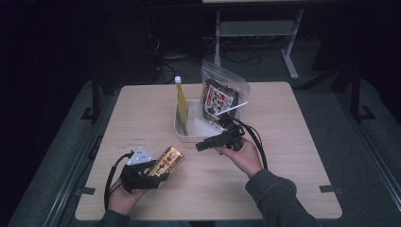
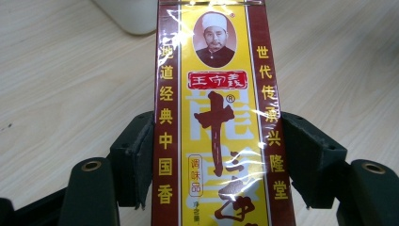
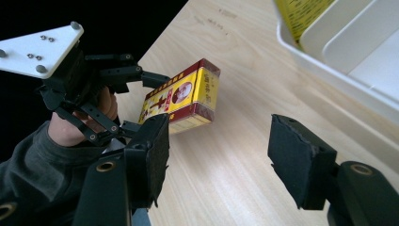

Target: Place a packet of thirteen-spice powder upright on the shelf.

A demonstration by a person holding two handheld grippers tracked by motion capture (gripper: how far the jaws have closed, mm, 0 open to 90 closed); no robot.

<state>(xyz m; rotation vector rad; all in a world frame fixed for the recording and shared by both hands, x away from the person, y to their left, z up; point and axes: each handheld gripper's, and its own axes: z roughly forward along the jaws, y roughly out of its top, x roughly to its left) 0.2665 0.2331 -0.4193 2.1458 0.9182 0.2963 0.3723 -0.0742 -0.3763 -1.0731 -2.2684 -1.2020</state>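
A pale wooden bench (image 1: 293,142) stands on grey carpet (image 1: 369,156) in a dark room, cables (image 1: 236,54) and a white frame (image 1: 255,28) behind it.

Overhead cam; claw cams close-up

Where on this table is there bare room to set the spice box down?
Free: the left stretch of the table beside the white tray, and the near edge between both forearms. Crowded: the tray with the zip bag and yellow packet.

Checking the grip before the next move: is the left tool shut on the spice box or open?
Shut on it: the left tool has both pads against the spice box sides.
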